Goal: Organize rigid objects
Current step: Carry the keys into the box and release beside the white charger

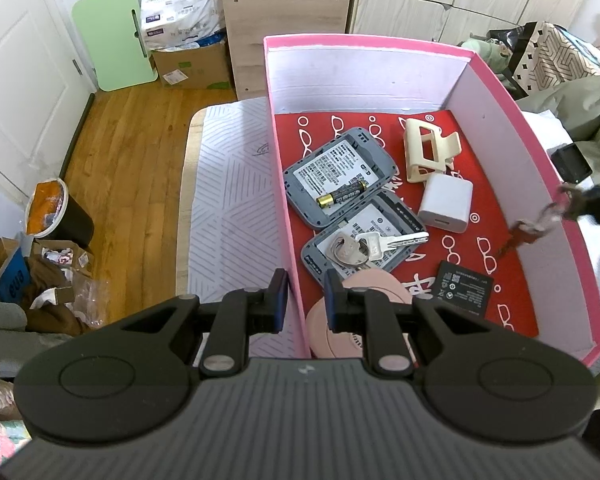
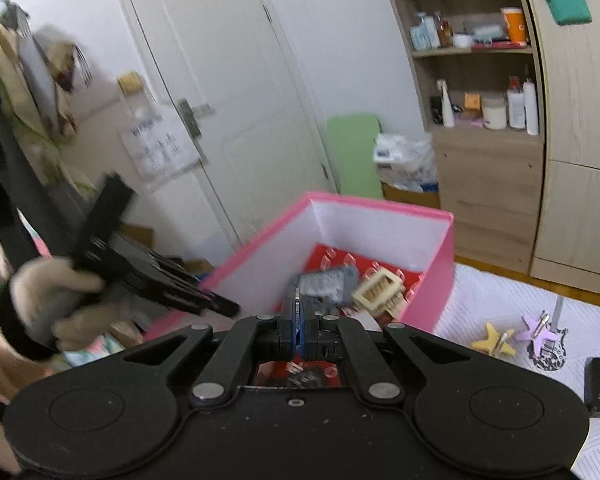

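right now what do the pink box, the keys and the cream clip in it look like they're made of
Pink box: seemingly cardboard or foam board, matte, with thin flat walls and white inner faces.
Keys: metal, silvery and shiny, on a ring.
Cream clip: probably plastic, smooth moulded frame with a soft sheen; the look leaves the exact kind open.

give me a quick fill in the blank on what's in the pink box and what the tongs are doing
1. The gold-and-black AA battery lies on a grey ____.
2. The left tongs straddle the pink box's ____ wall.
3. The silver keys on a ring lie on the ____ of the two grey cases.
4. The right tongs carry a blurred keychain over the box's ____ liner.

Missing words: case; left; nearer; red
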A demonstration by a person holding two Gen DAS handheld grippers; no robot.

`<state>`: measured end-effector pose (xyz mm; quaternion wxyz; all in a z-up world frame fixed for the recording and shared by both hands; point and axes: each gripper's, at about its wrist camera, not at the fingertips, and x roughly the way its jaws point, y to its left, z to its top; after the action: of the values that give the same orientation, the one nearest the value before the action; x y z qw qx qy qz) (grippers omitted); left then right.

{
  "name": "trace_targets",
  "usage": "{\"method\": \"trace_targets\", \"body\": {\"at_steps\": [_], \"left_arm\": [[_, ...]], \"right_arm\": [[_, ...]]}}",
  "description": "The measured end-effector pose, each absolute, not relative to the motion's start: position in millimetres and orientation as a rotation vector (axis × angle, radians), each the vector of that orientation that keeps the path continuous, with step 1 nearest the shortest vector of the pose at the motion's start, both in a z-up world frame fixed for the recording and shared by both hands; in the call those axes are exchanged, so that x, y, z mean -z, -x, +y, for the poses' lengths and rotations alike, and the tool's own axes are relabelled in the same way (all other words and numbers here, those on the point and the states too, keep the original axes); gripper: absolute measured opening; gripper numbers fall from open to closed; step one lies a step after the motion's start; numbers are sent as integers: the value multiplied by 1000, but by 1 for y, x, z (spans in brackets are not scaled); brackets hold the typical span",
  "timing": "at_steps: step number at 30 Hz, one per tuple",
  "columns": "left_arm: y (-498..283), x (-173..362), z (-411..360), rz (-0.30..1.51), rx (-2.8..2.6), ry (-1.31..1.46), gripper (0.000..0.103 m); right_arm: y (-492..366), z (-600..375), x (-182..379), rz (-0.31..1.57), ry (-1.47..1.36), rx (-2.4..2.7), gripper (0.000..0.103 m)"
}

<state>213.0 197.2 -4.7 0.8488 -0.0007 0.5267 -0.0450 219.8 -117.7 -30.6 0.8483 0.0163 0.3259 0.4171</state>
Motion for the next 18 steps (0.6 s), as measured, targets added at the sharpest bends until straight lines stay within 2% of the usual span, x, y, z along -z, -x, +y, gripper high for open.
{"method": "trace_targets", "body": {"at_steps": [4,5,11,15,18], "left_arm": [[-214,5,198,1113,94,7,16],[-214,5,198,1114,93,8,16],[-214,5,198,1117,90,12,16],[-215,5,200,1117,86,29,16],[-214,5,202,1116,86,46,17]], "right_arm": [[-227,-106,46,735,21,-849,4],[-229,-106,48,740,11,-845,8],[-228,-126,36,698,-57,-832,13],[-222,-150,30,653,-97,-809,30],[-217,-167,30,618,-80,-743,35]]}}
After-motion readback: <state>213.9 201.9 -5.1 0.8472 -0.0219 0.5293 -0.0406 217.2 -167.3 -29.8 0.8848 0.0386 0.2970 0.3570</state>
